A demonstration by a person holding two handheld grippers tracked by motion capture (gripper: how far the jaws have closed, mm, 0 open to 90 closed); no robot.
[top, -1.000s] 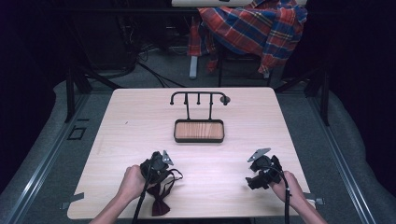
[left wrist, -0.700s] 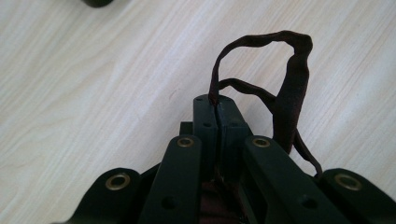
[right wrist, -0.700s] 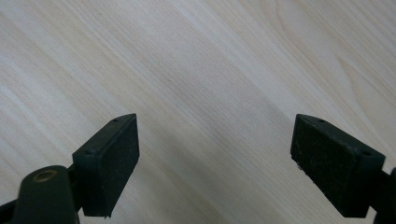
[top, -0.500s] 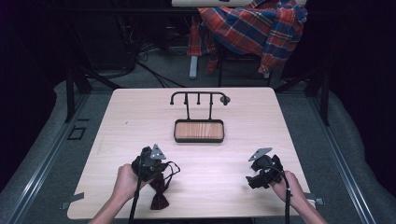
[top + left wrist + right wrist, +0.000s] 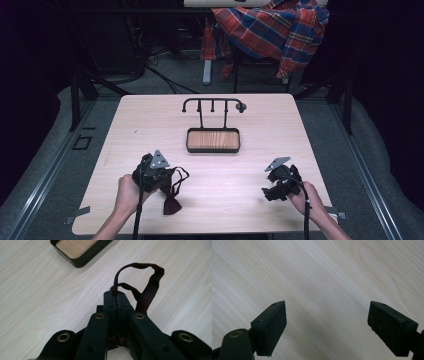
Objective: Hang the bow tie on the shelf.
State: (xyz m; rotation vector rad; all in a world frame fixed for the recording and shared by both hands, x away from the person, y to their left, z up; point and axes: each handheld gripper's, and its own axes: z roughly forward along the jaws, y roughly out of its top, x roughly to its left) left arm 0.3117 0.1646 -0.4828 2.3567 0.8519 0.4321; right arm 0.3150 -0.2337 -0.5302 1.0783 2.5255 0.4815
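Jaws of the left gripper [image 5: 116, 298] are pressed together on a dark maroon strap [image 5: 150, 287], which the left gripper view shows in close detail: the strap leaves the closed tips, arches up into a loop and drops back down past the right-hand jaw. A scrap of the same maroon fabric shows low down between the jaw arms. Beyond the loop in this view lies a corner of the black tray [image 5: 82, 258] with its wooden floor.

The high view adds what the close view cuts off. The strap belongs to a maroon bow tie [image 5: 171, 204], whose bow hangs under the left gripper [image 5: 159, 176] on the person's side of the tray [image 5: 213, 140], to its left, with the lower end at the table [image 5: 150, 130] surface; contact cannot be told. The left hand [image 5: 127, 192] grips the tool body.

The right gripper view shows its two black pads [image 5: 272, 326] spread wide with nothing between them, over bare light wood grain. The high view places the right gripper [image 5: 274, 189] on the near side of the tray, to its right, well apart from the bow tie.

Just behind the tray stands a black hook rack [image 5: 212, 107]. Well beyond it, off the table, a plaid cloth [image 5: 272, 30] is draped over furniture.
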